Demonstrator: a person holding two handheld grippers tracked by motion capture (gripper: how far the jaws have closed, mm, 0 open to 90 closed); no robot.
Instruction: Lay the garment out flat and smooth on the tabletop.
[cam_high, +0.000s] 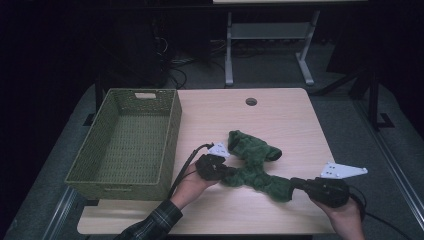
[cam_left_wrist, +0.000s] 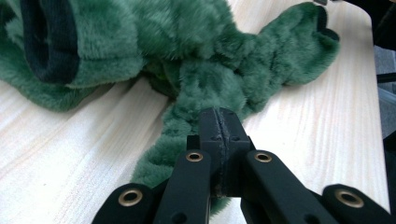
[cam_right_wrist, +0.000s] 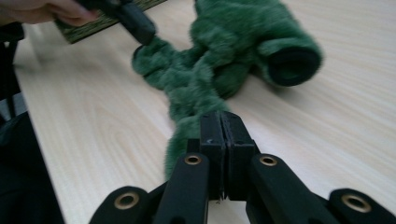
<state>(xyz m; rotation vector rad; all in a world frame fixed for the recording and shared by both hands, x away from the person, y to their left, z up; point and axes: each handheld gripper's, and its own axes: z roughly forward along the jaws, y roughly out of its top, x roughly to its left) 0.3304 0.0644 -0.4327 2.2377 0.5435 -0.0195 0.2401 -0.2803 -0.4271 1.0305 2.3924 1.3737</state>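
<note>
A green fuzzy garment (cam_high: 252, 162) lies crumpled on the pale wooden table (cam_high: 280, 120), with dark-lined cuffs (cam_right_wrist: 292, 65) at its open ends. My left gripper (cam_high: 227, 171) pinches the garment's near left edge; in the left gripper view the jaws (cam_left_wrist: 222, 114) are pressed together on a strip of the green pile (cam_left_wrist: 201, 88). My right gripper (cam_high: 295, 184) pinches the garment's near right end; in the right gripper view its jaws (cam_right_wrist: 222, 116) are closed on the fuzzy strip (cam_right_wrist: 187, 126). The garment stretches between the two grippers.
A green woven basket (cam_high: 170, 135) stands at the table's left, close to my left hand (cam_high: 187, 187). A cable hole (cam_high: 251, 101) sits near the far edge. Behind the table are desk legs (cam_high: 229, 50) and cables on the floor.
</note>
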